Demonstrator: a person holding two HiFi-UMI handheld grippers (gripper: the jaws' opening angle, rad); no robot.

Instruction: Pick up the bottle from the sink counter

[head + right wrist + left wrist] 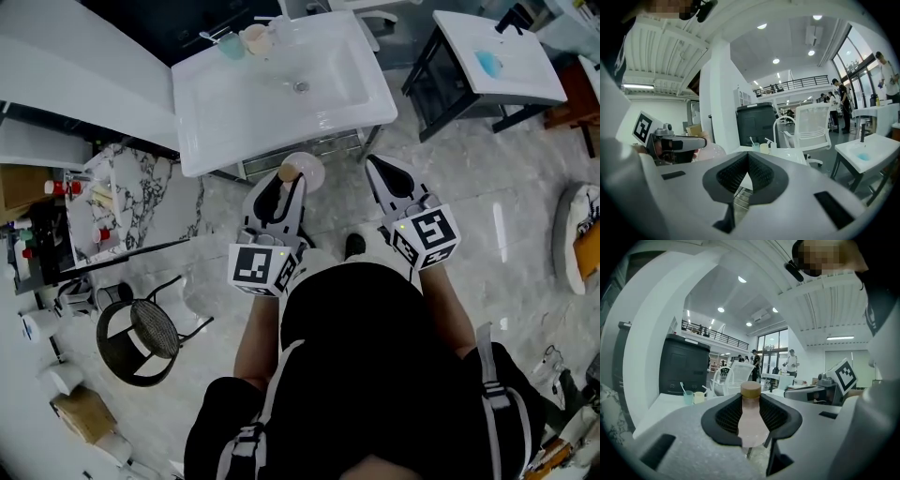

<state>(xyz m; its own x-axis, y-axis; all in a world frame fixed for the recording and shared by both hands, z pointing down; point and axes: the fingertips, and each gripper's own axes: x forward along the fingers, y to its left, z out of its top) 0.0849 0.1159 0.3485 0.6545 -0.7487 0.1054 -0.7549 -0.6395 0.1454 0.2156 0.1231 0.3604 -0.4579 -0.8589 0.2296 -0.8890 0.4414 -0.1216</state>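
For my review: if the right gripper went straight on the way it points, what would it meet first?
Probably the front edge of the white sink counter, near its right corner. The right gripper points at it with nothing seen between, though depth is uncertain.

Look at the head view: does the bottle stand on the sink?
No, the bottle is gripped by the left gripper, clear of the sink.

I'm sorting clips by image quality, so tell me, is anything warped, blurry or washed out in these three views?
Head view: strong fisheye bend, the edges of the sink counter curve, lighting even. Left gripper view: dark round rim, the bottle slightly soft up close, ceiling lights glaring. Right gripper view: same dark rim, the windows at right washed out.
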